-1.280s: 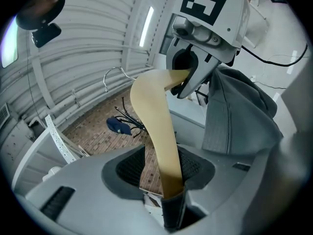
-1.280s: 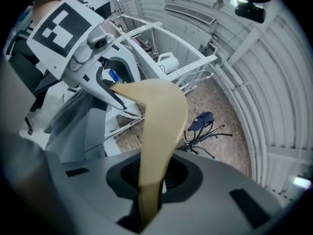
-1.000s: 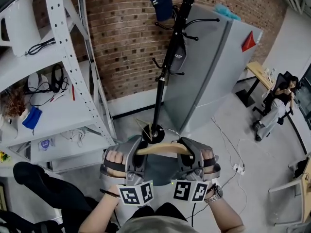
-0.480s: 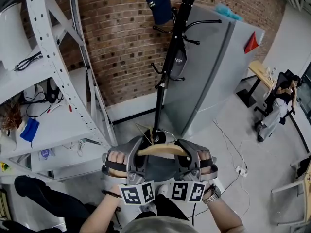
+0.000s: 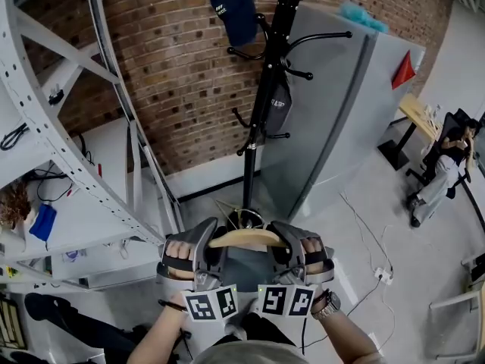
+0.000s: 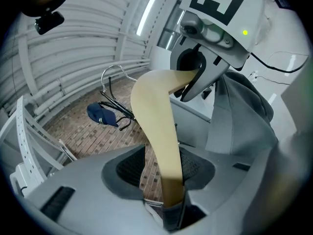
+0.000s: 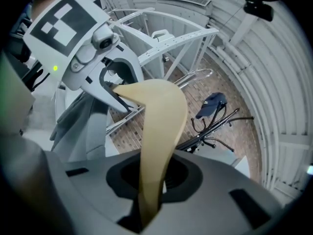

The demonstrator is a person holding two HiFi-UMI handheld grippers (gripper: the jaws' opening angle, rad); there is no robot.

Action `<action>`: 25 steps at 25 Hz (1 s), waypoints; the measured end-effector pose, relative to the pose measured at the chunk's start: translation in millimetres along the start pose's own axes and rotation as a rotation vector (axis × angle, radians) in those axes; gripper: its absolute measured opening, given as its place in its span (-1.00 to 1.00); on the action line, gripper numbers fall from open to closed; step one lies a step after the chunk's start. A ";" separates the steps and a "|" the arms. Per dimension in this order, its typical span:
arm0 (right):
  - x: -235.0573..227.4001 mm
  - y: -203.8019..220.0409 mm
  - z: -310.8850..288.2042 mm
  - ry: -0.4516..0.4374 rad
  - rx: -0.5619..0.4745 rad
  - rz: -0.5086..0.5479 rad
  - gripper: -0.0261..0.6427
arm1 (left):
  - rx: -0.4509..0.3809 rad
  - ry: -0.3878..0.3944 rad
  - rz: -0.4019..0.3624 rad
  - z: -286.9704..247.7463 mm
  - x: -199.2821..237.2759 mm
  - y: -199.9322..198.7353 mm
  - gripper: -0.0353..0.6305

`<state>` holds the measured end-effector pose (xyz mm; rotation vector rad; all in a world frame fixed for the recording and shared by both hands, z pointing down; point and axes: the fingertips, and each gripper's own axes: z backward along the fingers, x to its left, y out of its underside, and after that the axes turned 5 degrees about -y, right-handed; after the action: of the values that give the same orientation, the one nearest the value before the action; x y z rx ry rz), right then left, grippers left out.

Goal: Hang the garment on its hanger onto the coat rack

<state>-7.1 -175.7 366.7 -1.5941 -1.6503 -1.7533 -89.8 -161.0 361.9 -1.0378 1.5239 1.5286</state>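
A pale wooden hanger [image 5: 246, 238] carries a grey garment [image 5: 250, 270] that droops below it. My left gripper [image 5: 198, 252] is shut on the hanger's left arm and my right gripper [image 5: 292, 250] on its right arm. In the left gripper view the wood [image 6: 156, 126] runs from my jaws [image 6: 168, 199] up to the other gripper, with the metal hook [image 6: 115, 75] beyond. In the right gripper view the wood [image 7: 159, 131] rises from my jaws [image 7: 149, 199]. The black coat rack [image 5: 261, 105] stands just ahead, with a blue cap [image 5: 233, 6] on an upper peg.
A grey cabinet [image 5: 341, 112] stands right of the rack against the brick wall [image 5: 182, 67]. White metal shelving [image 5: 61, 165] with cables and small items fills the left. A person [image 5: 447, 165] sits at the far right. Cables lie on the floor [image 5: 364, 233].
The rack has come closer and higher in the head view, and the shelving has slid left. Both grippers keep their hold on the hanger at the lower middle.
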 end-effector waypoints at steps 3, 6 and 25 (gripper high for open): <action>-8.4 11.0 -15.4 -0.015 -0.014 -0.006 -0.76 | 0.017 -0.010 -0.016 -19.6 -3.4 -1.9 -0.38; -14.0 20.1 -29.3 -0.030 -0.028 0.001 -0.76 | 0.033 -0.018 -0.023 -36.5 -6.1 -2.2 -0.38; -0.3 90.2 -173.8 0.006 0.078 -0.037 -0.76 | -0.027 0.036 -0.046 -172.4 -70.7 60.5 -0.65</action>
<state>-26.9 -348.0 457.7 -1.5318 -1.7342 -1.6879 -107.9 -331.9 455.9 -1.1138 1.4972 1.5108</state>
